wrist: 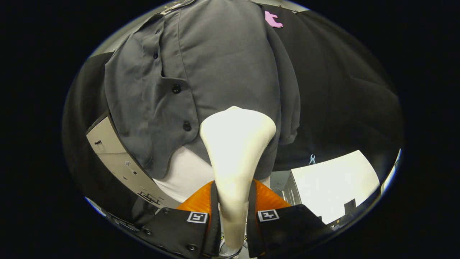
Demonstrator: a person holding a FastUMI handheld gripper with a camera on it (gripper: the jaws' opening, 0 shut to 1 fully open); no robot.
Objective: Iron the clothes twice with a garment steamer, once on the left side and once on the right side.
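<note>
pressing its cream head low on the grey shirt [230,61] just beside the button placket, the garment steamer [235,151] sits pinched at the neck between the tongs [233,208]. likely trouble: head snagging a button or bunching the loose hem, or the smooth neck twisting in the grip.

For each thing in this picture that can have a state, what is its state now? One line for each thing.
gripper: shut on the steamer's handle, one finger on each side.
garment steamer: held upright between the fingers, its wide head against the lower part of the shirt.
grey shirt: hanging just ahead of the fingers, front partly buttoned, placket creased and gaping near the lower buttons.
white table: standing beyond the shirt, beside the black cloth.
</note>
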